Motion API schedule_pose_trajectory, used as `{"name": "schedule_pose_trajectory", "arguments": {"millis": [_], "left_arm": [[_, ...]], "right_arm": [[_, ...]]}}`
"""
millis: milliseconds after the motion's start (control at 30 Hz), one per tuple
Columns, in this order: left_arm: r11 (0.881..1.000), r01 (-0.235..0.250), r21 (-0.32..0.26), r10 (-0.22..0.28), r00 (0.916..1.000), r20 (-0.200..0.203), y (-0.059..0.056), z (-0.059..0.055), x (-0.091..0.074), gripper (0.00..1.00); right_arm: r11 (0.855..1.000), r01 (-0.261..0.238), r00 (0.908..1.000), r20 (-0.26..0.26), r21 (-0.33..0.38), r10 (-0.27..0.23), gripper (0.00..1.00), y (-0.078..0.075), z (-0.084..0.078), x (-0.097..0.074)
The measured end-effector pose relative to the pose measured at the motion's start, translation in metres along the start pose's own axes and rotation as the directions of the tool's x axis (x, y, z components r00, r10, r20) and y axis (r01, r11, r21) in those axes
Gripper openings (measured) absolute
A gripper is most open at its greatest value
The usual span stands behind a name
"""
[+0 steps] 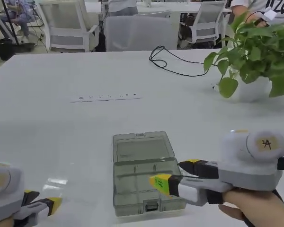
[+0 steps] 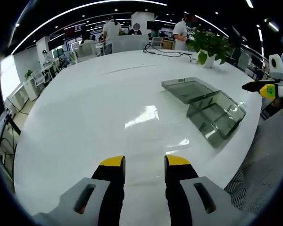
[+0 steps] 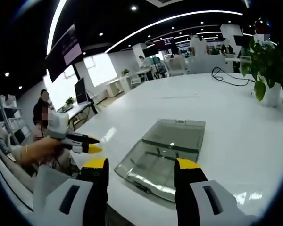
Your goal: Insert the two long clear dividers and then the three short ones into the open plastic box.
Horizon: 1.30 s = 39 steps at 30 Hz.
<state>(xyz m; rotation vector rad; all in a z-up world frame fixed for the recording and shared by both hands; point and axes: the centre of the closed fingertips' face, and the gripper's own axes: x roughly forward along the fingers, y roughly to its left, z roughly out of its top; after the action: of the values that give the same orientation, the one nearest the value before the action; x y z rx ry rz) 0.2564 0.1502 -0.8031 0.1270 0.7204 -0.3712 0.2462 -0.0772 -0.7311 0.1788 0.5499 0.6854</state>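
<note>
In the head view the open plastic box (image 1: 144, 172) lies on the white desk (image 1: 47, 118) at 6 o'clock, its lid laid flat toward 12 o'clock. The right hand-held gripper (image 1: 174, 172) hangs at the box's 3 o'clock side, jaws parted and empty. The left hand-held gripper (image 1: 42, 199) sits at 8 o'clock, well apart from the box, and a potted plant (image 1: 255, 52) stands at 2 o'clock. In the left gripper view the jaws are spread over bare desk, grasping nothing, with the box at 2 o'clock. In the right gripper view the released jaws frame the box, and the left hand-held gripper shows at 9 o'clock
</note>
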Motion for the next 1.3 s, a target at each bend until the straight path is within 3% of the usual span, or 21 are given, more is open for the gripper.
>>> {"name": "schedule_pose_trajectory", "arguments": {"millis": [100, 300, 567, 667, 933, 1200, 1300], "left_arm": [[1.0, 0.01, -0.009, -0.009, 0.998, 0.062, -0.011, 0.01, -0.006, 0.31], [0.997, 0.053, -0.062, -0.043, 0.9881, 0.147, -0.033, 0.028, -0.017, 0.31], [0.986, 0.142, -0.083, -0.116, 0.9597, 0.256, -0.073, 0.054, -0.033, 0.31], [0.984, 0.162, -0.075, -0.136, 0.9515, 0.276, -0.085, 0.06, -0.036, 0.31], [0.97, 0.24, -0.05, -0.211, 0.9218, 0.325, -0.118, 0.073, -0.039, 0.31], [0.959, 0.284, -0.015, -0.262, 0.903, 0.341, -0.141, 0.079, -0.041, 0.31], [0.955, 0.296, -0.003, -0.277, 0.8996, 0.337, -0.148, 0.08, -0.041, 0.31]], "right_arm": [[0.999, -0.019, 0.9996, 0.023, 0.027, 0.019, 0.53, 0.01, 0.003, 0.006], [0.994, -0.064, 0.9952, 0.079, 0.084, 0.057, 0.47, 0.029, 0.009, 0.017], [0.979, -0.135, 0.9817, 0.154, 0.152, 0.112, 0.37, 0.051, 0.018, 0.025], [0.97, -0.167, 0.9725, 0.192, 0.18, 0.132, 0.35, 0.06, 0.023, 0.027], [0.955, -0.212, 0.9584, 0.236, 0.209, 0.161, 0.28, 0.071, 0.026, 0.03], [0.944, -0.221, 0.9515, 0.267, 0.246, 0.153, 0.2, 0.071, 0.027, 0.031], [0.938, -0.219, 0.9506, 0.276, 0.27, 0.143, 0.17, 0.069, 0.028, 0.03]]}}
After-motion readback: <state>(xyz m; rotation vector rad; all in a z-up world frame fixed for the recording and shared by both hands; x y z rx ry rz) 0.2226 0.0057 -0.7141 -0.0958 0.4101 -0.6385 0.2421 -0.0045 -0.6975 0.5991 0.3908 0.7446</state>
